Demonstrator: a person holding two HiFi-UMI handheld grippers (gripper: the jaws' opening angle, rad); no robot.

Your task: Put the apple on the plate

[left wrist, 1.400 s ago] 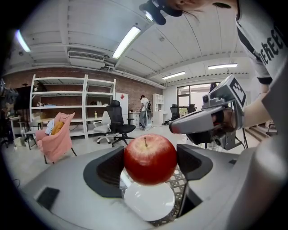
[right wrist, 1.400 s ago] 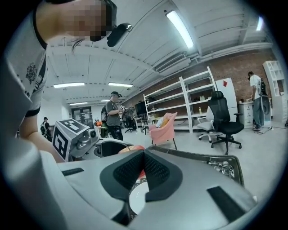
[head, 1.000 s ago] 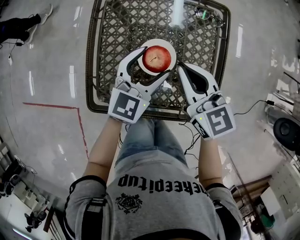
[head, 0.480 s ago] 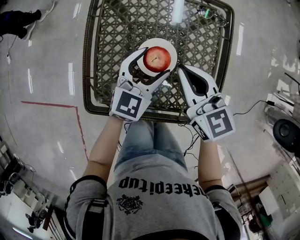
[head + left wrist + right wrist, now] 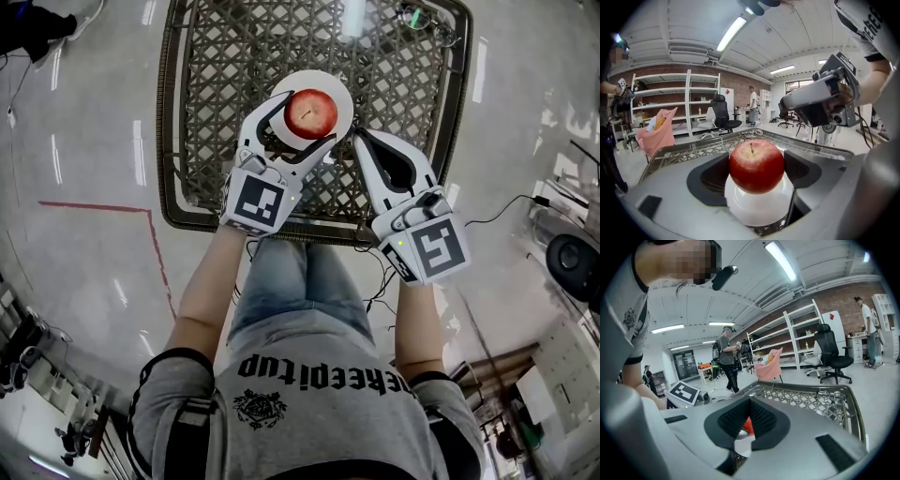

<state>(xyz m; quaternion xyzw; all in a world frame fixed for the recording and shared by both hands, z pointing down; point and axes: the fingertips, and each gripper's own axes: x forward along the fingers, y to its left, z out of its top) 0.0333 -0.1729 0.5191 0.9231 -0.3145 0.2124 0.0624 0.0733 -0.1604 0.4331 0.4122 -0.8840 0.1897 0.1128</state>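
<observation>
A red apple (image 5: 310, 112) sits on a small white plate (image 5: 341, 92) on the lattice table (image 5: 216, 112). My left gripper (image 5: 307, 119) reaches over the plate with its jaws spread wide, one on each side of the apple. In the left gripper view the apple (image 5: 756, 165) fills the space between the dark pads (image 5: 710, 176) with no gap showing, and the plate (image 5: 759, 211) lies under it. My right gripper (image 5: 359, 139) hangs just right of the plate, shut and empty. Past its closed pads (image 5: 733, 420) show a sliver of the apple (image 5: 747, 425) and the plate (image 5: 743, 446).
The table has a raised dark rim (image 5: 167, 141). A pair of glasses (image 5: 412, 21) lies at its far right corner. Cables (image 5: 497, 216) and a dark round device (image 5: 574, 267) are on the floor to the right. A red floor line (image 5: 103, 208) runs on the left.
The head view has shifted slightly toward the table. The left gripper stays round the apple on the plate, and the right gripper has kept its place beside it.
</observation>
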